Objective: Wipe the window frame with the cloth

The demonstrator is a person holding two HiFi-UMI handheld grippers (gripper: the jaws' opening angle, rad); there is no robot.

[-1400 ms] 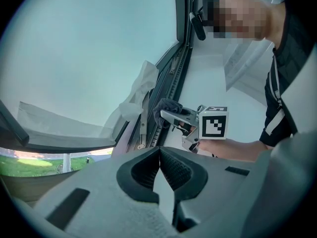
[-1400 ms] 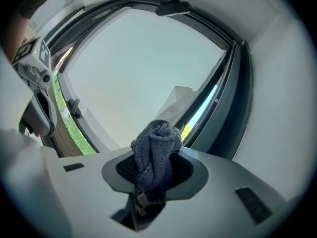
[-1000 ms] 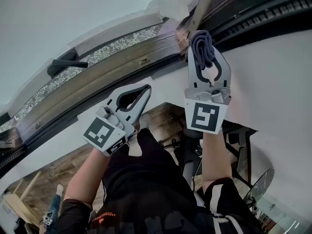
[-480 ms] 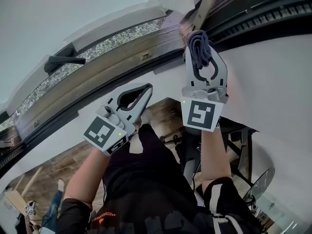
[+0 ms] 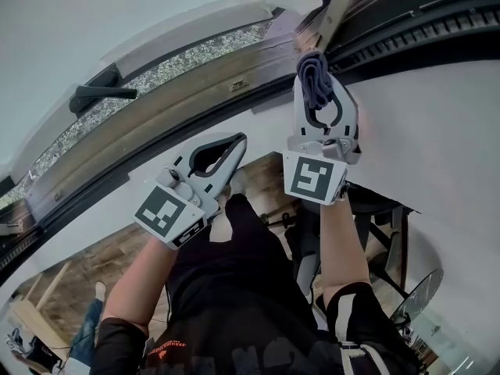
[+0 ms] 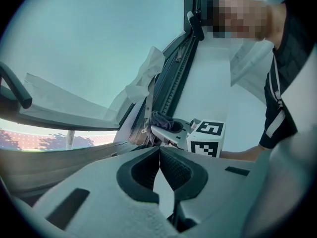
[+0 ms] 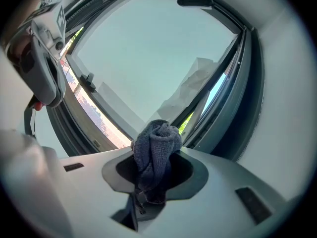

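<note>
A dark blue-grey cloth is bunched between the jaws of my right gripper, which is shut on it and held up by the corner of the window frame. In the right gripper view the cloth sticks out past the right gripper towards the dark frame rail. My left gripper hangs lower and to the left, shut and holding nothing. In the left gripper view its jaws meet, and the cloth shows beyond them.
A dark window handle sticks out on the sash at the left. White crumpled sheeting hangs at the frame's corner. The white wall lies right of the frame. Below are the person's legs and a wooden floor.
My right gripper with the cloth has moved up and slightly left, closer to the frame's corner. The left gripper has hardly moved.
</note>
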